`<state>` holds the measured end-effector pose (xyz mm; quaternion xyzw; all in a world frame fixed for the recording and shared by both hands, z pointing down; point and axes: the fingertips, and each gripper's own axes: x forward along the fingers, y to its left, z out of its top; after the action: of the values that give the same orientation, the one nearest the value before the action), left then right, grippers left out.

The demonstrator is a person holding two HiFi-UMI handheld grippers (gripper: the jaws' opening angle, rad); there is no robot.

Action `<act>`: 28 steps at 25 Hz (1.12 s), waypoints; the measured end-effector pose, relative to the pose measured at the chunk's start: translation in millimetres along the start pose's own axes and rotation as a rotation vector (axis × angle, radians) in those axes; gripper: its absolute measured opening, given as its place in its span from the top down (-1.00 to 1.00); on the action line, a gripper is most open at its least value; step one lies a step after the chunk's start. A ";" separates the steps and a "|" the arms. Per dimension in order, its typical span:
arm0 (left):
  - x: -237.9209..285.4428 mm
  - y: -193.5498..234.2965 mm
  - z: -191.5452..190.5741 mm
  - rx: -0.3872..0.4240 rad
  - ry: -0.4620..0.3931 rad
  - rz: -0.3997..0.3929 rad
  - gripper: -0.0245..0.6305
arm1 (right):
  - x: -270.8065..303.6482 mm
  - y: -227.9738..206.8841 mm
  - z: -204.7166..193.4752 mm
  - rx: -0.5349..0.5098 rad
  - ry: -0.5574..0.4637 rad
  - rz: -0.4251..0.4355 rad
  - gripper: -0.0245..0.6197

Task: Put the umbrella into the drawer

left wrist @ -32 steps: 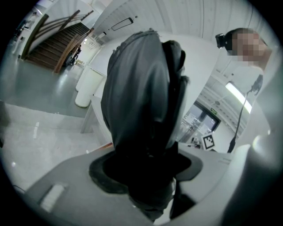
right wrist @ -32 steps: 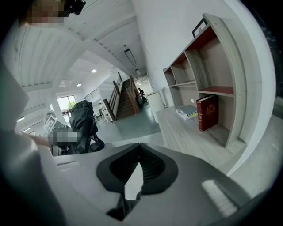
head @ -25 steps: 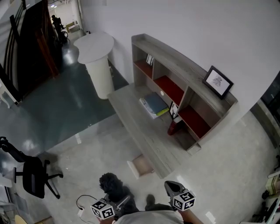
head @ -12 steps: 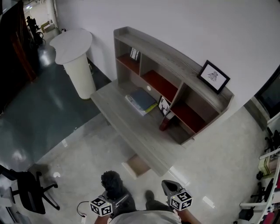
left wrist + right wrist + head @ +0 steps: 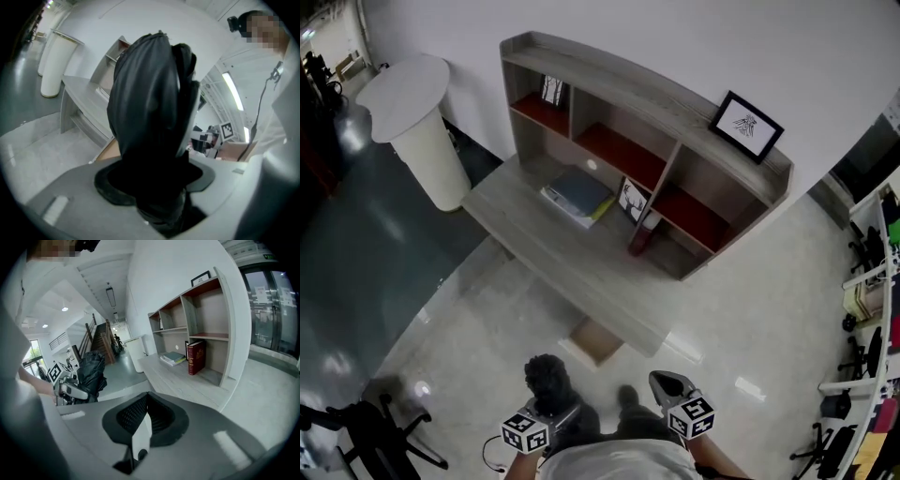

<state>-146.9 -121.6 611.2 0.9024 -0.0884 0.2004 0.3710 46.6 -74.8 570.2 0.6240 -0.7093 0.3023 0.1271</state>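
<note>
A folded black umbrella [image 5: 547, 382] sticks up from my left gripper [image 5: 551, 412] at the bottom of the head view. In the left gripper view the umbrella [image 5: 150, 117] fills the centre, with the left gripper [image 5: 157, 190] shut on its lower end. The drawer [image 5: 598, 341] stands pulled out under the grey desk [image 5: 534, 251], its tan inside showing ahead of both grippers. My right gripper [image 5: 667, 382] is beside the left one, shut with nothing in it. In the right gripper view the right gripper [image 5: 140, 427] points toward the desk [image 5: 180, 380], and the umbrella [image 5: 91, 373] shows at the left.
A shelf unit [image 5: 675, 141] stands on the desk, with a framed picture [image 5: 745, 125] on top, a red book [image 5: 642, 234] and stacked books [image 5: 577, 195]. A white round pedestal table [image 5: 408, 122] is at the far left. An office chair [image 5: 384, 436] stands at the bottom left.
The desk and shelves have slid left in the head view and the drawer has come nearer. Both grippers stay at the bottom edge, the left one still holding the umbrella.
</note>
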 end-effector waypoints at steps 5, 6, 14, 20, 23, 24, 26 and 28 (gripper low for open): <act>6.4 18.0 -6.0 0.028 0.067 -0.045 0.14 | 1.9 5.1 -18.6 0.060 0.005 -0.050 0.90; 8.0 21.0 -6.8 0.030 0.076 -0.050 0.14 | 2.5 6.1 -22.0 0.069 0.009 -0.054 0.90; 41.0 44.1 -14.9 0.011 0.134 -0.066 0.14 | 23.7 -10.0 -40.7 0.105 0.036 -0.051 0.90; 74.1 51.8 -27.8 -0.029 0.155 -0.049 0.14 | 42.9 -29.9 -54.1 0.094 0.073 -0.007 0.90; 88.0 57.6 -35.7 -0.060 0.172 -0.037 0.14 | 50.6 -38.7 -57.0 0.102 0.088 0.016 0.90; 93.9 61.8 -37.5 -0.069 0.179 -0.032 0.14 | 55.6 -42.3 -58.9 0.102 0.096 0.023 0.90; 106.6 72.3 -39.5 -0.089 0.188 -0.023 0.14 | 69.3 -50.2 -64.7 0.099 0.114 0.039 0.90; 119.3 82.4 -41.0 -0.106 0.190 -0.016 0.14 | 83.4 -58.0 -71.5 0.102 0.132 0.054 0.90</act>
<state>-76.7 -152.4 740.8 0.8590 -0.0562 0.2772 0.4266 72.5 -102.4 688.5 0.5891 -0.6996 0.3817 0.1336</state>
